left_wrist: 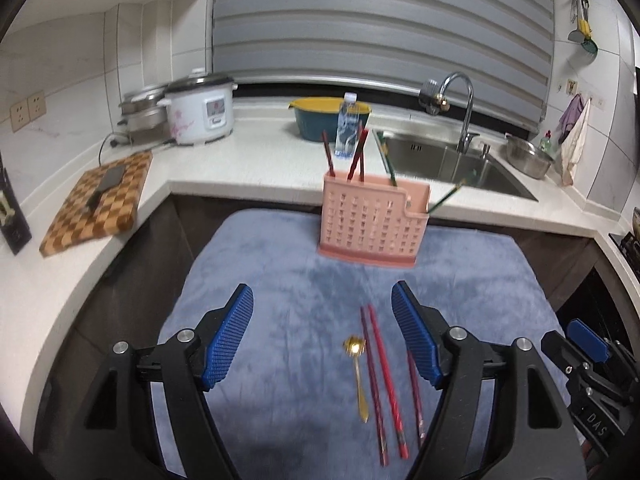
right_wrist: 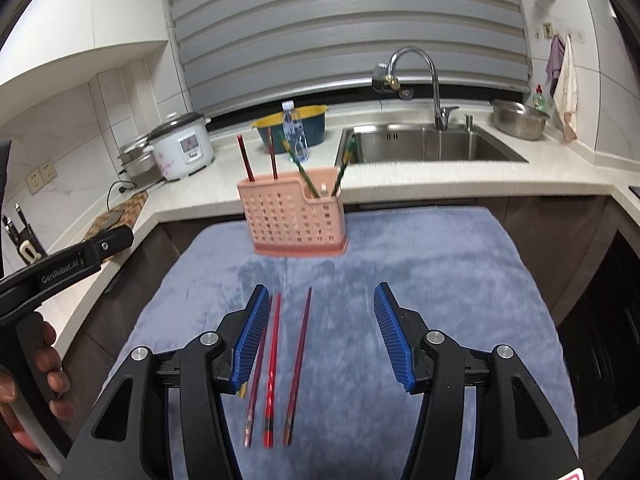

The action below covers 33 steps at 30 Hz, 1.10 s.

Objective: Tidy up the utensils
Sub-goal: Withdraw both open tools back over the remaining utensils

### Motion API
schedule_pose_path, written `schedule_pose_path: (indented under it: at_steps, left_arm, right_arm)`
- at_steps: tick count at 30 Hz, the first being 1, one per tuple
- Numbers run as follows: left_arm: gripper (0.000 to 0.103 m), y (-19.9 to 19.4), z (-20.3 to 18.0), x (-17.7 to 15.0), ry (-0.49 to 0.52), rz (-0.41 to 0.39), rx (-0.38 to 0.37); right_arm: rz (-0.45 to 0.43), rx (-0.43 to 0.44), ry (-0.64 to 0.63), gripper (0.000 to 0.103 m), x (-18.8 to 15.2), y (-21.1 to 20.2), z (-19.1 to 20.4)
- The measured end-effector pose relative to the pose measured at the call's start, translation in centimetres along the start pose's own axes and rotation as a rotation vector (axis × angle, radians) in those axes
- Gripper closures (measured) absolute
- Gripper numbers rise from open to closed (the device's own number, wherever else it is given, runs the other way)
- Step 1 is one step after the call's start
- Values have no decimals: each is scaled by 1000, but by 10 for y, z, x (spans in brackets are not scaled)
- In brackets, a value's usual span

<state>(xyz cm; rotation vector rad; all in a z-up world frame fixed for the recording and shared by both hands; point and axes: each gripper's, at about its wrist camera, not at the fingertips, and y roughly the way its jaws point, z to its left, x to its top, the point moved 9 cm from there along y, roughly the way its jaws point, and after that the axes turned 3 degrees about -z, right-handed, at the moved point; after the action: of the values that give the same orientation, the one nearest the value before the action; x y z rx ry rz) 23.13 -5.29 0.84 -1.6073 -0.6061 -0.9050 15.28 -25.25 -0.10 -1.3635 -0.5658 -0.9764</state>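
- The left gripper (left_wrist: 322, 334) is seen with its jaws wide and nothing held. The right gripper (right_wrist: 320, 334) also has its jaws spread and empty.
- Three chopsticks (right_wrist: 272, 364) are laid side by side on the blue towel (right_wrist: 440, 280), low in the middle of the right wrist view. A gold spoon (left_wrist: 356, 368) is laid just left of them in the left wrist view.
- The pink holder (left_wrist: 370, 220) is stood at the far edge of the towel, above the middle of the frame. Red and green sticks are already stood in it.
- The chopsticks are thin and lie close together. Two could be pinched at once, or one could be rolled away by a jaw tip.
- The towel is soft. It could be caught with a stick and dragged, and then the holder could be tipped.
- The spoon is flat and smooth, so it could slip out if it is gripped near the thin handle end.
- Both grippers are aimed at the same small spot. They could be bumped together, because the right gripper shows at the lower right of the left wrist view.
- The pictures are blurred, so the jaws could be brought down too fast and the target missed.
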Motion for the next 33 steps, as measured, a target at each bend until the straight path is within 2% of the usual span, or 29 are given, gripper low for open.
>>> schedule_pose_path:
  at_steps: [12, 21, 33]
  left_arm:
    - [35, -4, 17, -96, 16, 135, 37]
    - [35, -2, 21, -153, 13, 225, 36]
    - [35, 8, 29, -187, 7, 294, 55]
  right_arm:
    - [110, -24, -13, 50, -83, -5, 3]
    - [180, -22, -31, 50, -128, 2, 13]
    - [252, -17, -37, 52, -160, 37, 23]
